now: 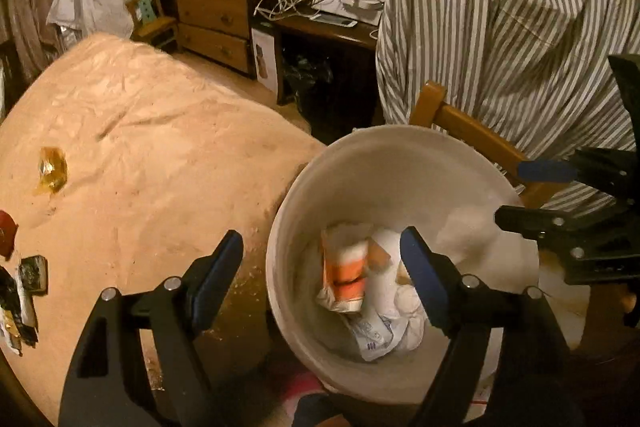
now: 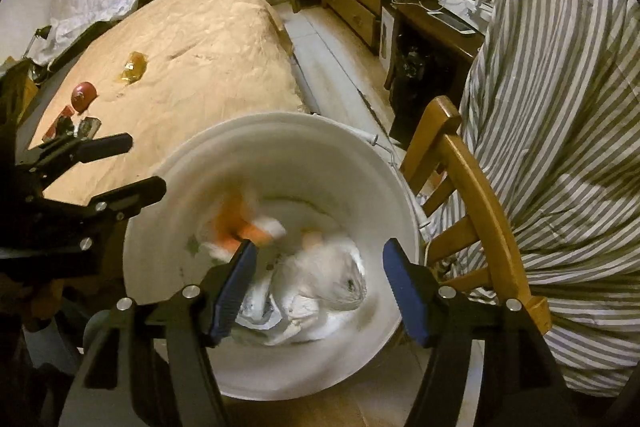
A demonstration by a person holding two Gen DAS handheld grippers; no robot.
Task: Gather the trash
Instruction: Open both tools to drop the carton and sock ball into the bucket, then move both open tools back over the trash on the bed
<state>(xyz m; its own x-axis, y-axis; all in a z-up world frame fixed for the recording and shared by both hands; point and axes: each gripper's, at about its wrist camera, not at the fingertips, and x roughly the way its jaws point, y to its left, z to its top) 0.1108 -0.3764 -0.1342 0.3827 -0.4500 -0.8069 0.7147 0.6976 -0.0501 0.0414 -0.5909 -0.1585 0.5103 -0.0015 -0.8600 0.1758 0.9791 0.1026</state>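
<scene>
Grippers tilted down over bucket

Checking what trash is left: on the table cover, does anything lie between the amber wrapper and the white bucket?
No. In the right wrist view the table cover is bare between the amber wrapper and the white bucket; the red ball lies on the wrapper's far side.

Your orange-and-white wrapper smeared by blur over the bucket, small dark packets cut off at the left edge, red object half out of view
</scene>
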